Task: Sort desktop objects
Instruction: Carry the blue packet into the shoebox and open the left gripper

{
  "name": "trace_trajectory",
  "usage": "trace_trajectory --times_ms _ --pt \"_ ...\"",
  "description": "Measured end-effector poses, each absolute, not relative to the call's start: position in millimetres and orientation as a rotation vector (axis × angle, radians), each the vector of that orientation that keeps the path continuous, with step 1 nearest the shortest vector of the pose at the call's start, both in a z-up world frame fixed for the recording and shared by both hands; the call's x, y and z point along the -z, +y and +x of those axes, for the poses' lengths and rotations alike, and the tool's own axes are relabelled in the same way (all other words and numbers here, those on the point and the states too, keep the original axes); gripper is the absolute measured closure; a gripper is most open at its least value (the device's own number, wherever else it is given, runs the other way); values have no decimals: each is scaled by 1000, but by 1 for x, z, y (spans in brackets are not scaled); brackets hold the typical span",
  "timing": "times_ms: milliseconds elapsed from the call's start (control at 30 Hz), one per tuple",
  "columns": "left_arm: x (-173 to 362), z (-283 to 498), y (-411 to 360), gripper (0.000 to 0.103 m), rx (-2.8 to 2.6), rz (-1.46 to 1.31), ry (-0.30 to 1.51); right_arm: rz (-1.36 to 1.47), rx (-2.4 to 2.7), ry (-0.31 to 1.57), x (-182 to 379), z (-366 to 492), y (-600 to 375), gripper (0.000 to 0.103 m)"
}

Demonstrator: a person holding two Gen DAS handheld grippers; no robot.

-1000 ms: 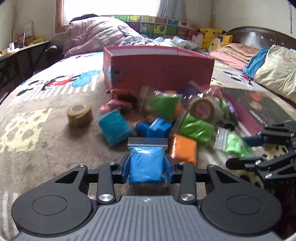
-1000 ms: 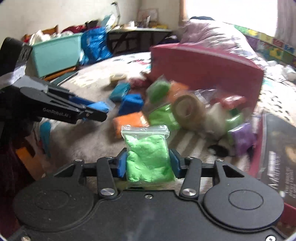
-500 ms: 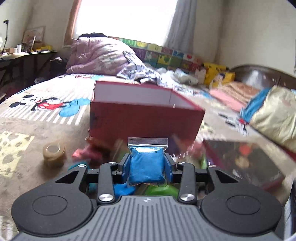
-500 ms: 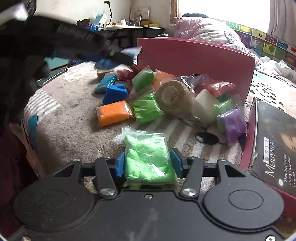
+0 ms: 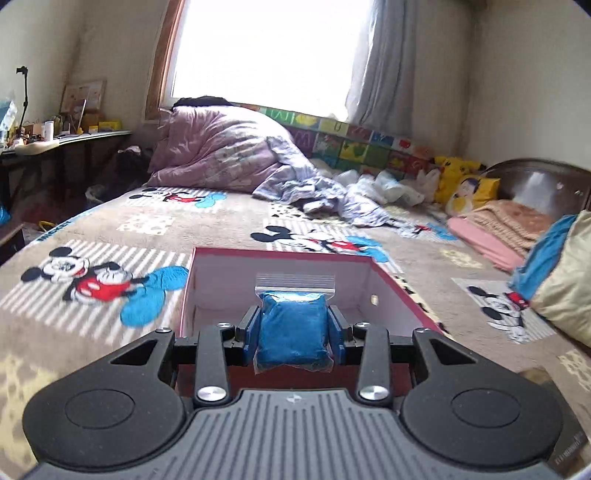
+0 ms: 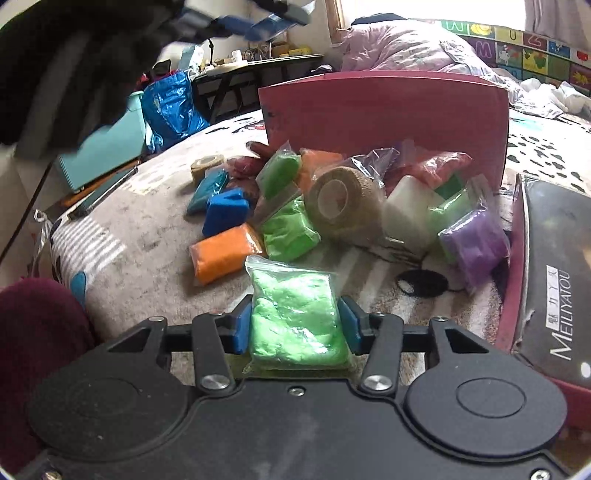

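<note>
My left gripper (image 5: 293, 328) is shut on a blue clay bag (image 5: 291, 330) and holds it above the open red box (image 5: 402, 291), whose white inside shows below. My right gripper (image 6: 295, 325) is shut on a light green clay bag (image 6: 295, 314) just above the bed. Ahead of it lies a pile of clay bags: orange (image 6: 221, 254), green (image 6: 288, 232), blue (image 6: 225, 210), purple (image 6: 472, 243). A tan tape roll (image 6: 340, 203) lies among them, in front of the red box's wall (image 6: 384, 110). The left gripper shows blurred at the right wrist view's top left (image 6: 258, 22).
A dark box lid with "MEILIYATOU" lettering (image 6: 554, 288) lies at the right of the pile. A second tape roll (image 6: 207, 164) sits at the pile's left. A crumpled duvet (image 5: 221, 155), pillows (image 5: 565, 280) and plush toys (image 5: 461, 184) lie beyond the box. The bed edge is on the left.
My left gripper has risen from the pile and moved forward with the blue bag until it is over the red box. My right gripper has lowered slightly with the green bag.
</note>
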State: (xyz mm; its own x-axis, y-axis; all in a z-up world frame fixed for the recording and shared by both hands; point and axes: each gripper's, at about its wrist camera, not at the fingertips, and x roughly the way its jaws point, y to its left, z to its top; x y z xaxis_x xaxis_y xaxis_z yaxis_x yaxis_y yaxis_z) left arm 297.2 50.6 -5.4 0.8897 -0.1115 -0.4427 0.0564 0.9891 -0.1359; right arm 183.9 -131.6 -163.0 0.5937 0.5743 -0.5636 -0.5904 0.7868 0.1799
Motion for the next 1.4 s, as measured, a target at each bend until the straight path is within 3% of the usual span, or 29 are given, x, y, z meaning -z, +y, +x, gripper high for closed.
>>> trace_trajectory --times_ms 333,733,967,1133,1400 --pt "36 404 42 67 26 -40 740 27 -699 671 165 194 -136 55" --pt "67 441 37 67 -41 4 905 54 -721 694 165 200 -139 54" --pt "77 452 34 66 -57 24 951 59 -731 698 166 202 -139 53" --pt "73 448 35 51 -65 -19 938 59 -739 698 167 203 -139 53" --pt "39 377 27 50 9 -28 768 45 -741 681 168 201 -139 52"
